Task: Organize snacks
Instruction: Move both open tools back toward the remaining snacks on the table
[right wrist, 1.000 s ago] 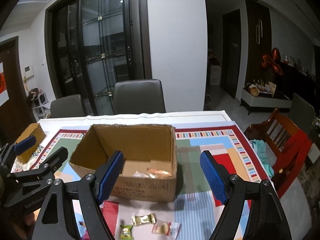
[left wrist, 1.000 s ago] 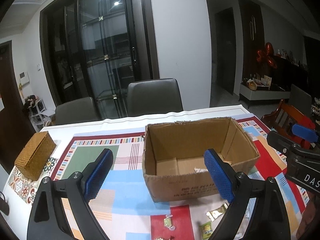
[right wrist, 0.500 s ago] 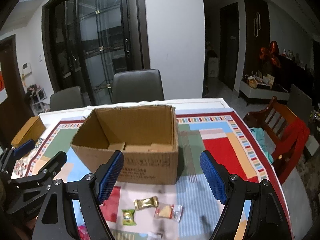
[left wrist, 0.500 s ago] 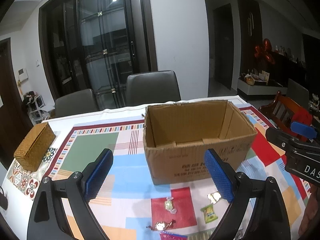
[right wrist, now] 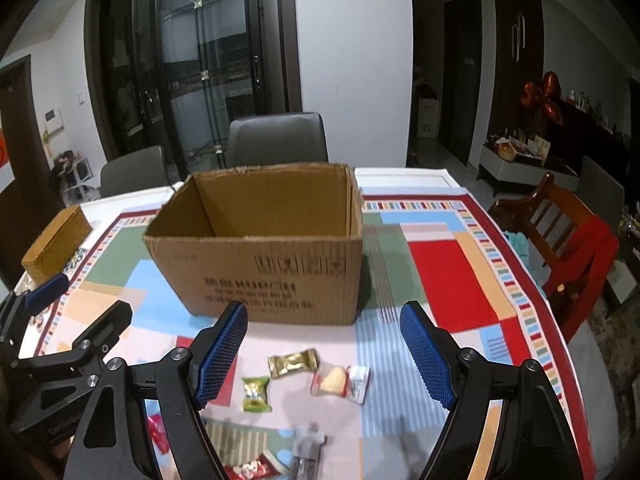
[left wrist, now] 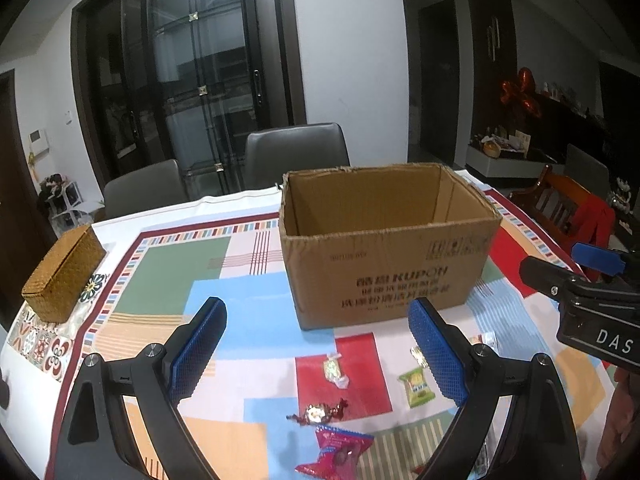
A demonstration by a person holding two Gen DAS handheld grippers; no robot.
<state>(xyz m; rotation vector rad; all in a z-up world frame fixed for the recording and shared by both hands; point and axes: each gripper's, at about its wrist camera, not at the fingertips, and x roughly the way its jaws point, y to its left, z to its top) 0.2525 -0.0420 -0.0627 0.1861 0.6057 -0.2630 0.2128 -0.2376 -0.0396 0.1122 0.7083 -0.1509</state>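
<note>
On desk [right wrist: 460, 216] in front of cardboard box [right wrist: 272, 256], loose snacks lie: gold candy [right wrist: 293, 362], green candy [right wrist: 255, 393]. Left hand-held gripper [left wrist: 316, 350] & right hand-held gripper [right wrist: 324, 350] both spread wide, nothing held. Tip: centre one piece btwn pads, go low, then squeeze.

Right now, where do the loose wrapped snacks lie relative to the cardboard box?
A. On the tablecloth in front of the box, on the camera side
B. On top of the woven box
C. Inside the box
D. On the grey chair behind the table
A: the green packet, the gold packet and the other wrapped snacks lie on the tablecloth, on the near side of the cardboard box.
</note>
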